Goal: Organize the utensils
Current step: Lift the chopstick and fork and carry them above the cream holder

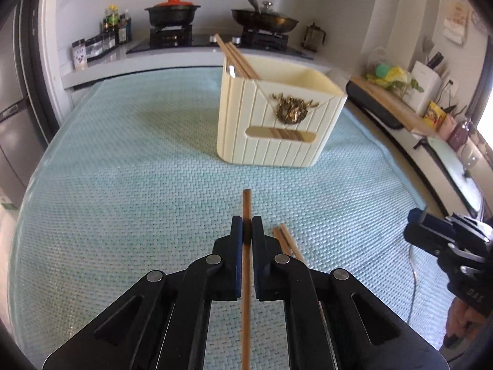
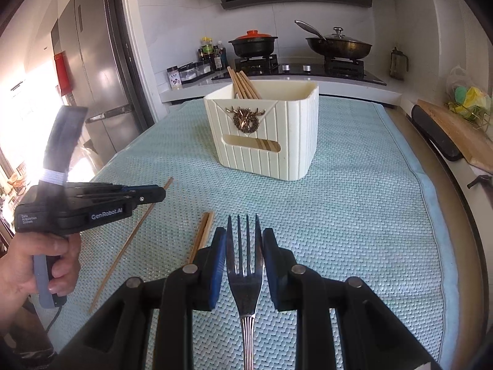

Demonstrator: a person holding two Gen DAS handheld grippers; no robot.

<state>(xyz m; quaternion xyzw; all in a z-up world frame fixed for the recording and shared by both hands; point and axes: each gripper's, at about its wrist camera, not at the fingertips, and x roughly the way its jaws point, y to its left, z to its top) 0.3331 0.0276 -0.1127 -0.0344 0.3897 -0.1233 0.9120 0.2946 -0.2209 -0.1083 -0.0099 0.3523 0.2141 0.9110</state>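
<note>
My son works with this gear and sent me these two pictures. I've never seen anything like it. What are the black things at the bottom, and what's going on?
No robot here: a person holds a hand tool with a two-finger claw in each hand, and each carries a camera looking along its fingers. One picture is from the left claw, shut on a single chopstick. The other is from the right claw, whose fingers flank a fork without visibly touching it. Two more chopsticks lie on the blue mat. Behind stands a cream utensil holder already containing chopsticks.
</note>
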